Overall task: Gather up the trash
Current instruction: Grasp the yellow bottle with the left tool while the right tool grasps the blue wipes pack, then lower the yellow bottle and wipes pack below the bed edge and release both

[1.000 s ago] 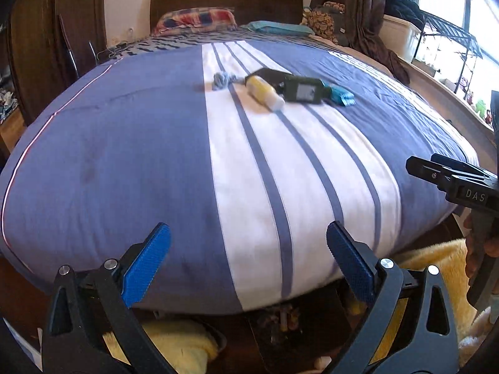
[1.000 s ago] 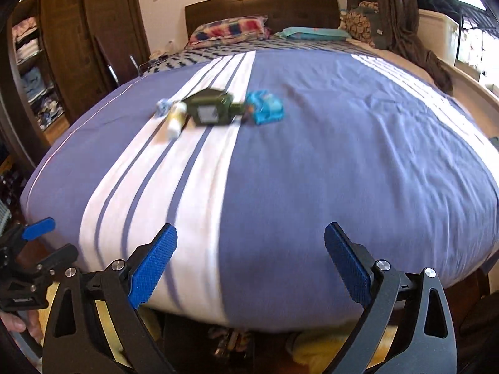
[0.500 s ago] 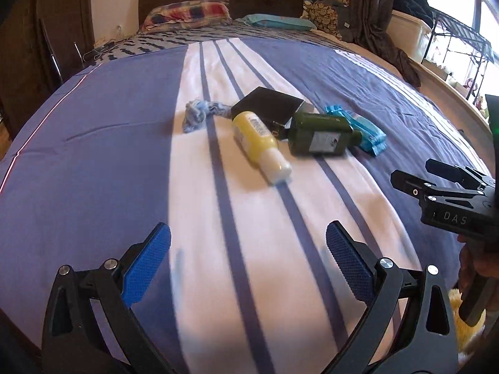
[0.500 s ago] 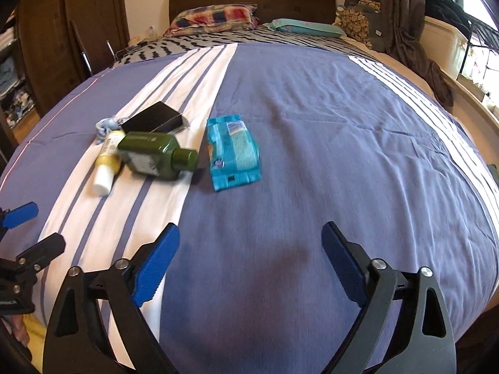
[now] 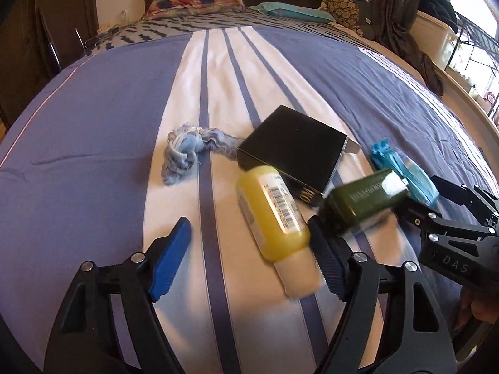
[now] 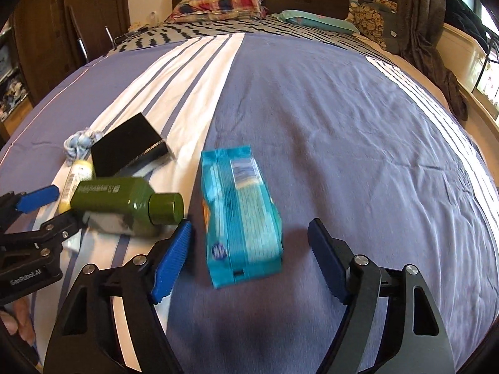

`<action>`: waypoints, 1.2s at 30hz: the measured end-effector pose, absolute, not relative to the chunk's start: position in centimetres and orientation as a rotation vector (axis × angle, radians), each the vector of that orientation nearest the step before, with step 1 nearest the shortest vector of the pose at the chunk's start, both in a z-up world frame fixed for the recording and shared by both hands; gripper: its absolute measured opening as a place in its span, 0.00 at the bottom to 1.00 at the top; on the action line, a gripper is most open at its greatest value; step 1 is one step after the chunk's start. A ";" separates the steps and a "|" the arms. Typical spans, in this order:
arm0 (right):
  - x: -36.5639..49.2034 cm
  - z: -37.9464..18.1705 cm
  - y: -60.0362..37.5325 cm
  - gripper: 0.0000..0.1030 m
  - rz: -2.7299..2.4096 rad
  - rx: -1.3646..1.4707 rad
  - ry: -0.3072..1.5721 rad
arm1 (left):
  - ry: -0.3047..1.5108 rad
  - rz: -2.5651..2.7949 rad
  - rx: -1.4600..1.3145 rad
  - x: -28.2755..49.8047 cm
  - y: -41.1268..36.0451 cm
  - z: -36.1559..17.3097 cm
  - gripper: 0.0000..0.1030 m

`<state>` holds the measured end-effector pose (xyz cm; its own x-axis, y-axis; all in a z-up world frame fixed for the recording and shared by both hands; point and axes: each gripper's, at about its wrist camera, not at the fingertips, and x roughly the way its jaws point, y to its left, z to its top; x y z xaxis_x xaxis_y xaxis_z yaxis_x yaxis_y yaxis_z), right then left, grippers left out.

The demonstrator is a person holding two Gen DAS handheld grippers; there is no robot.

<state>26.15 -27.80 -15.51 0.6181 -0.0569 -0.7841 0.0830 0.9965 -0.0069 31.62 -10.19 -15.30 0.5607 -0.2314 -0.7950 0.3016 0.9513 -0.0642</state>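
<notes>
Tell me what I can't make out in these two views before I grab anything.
- Yellow bottle: right wrist view, mostly hidden behind the green bottle; its cap is blurred in the left view.
- Blue packet: print blurred; left view, partly behind the right gripper.
- Black box: front lettering unreadable.

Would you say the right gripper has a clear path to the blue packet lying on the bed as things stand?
Probably yes. The right gripper is open, and the blue packet lies lengthwise between its fingers with nothing on top. The green bottle lies just beside the left finger, apart from the packet.
</notes>
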 end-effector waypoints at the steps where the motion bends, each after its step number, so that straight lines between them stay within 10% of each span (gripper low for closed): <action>1: 26.5 -15.5 -27.8 0.71 -0.080 0.032 0.903 | 0.926 -0.310 0.087 32.1 -10.2 -15.4 0.66; 7: 28.1 -15.8 -26.6 0.49 -0.073 -0.009 0.911 | 0.922 -0.302 0.098 32.6 -10.2 -15.4 0.34; 36: 6.3 -14.1 -24.8 0.41 0.040 0.096 0.806 | 0.827 -0.421 0.055 10.2 -3.3 -14.4 0.31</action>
<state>6.28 -24.81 -14.14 0.6922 0.0723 -0.7180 0.0010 0.9949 0.1012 10.16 -3.33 -14.44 0.5994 -0.3420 -0.7237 0.3841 0.9161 -0.1148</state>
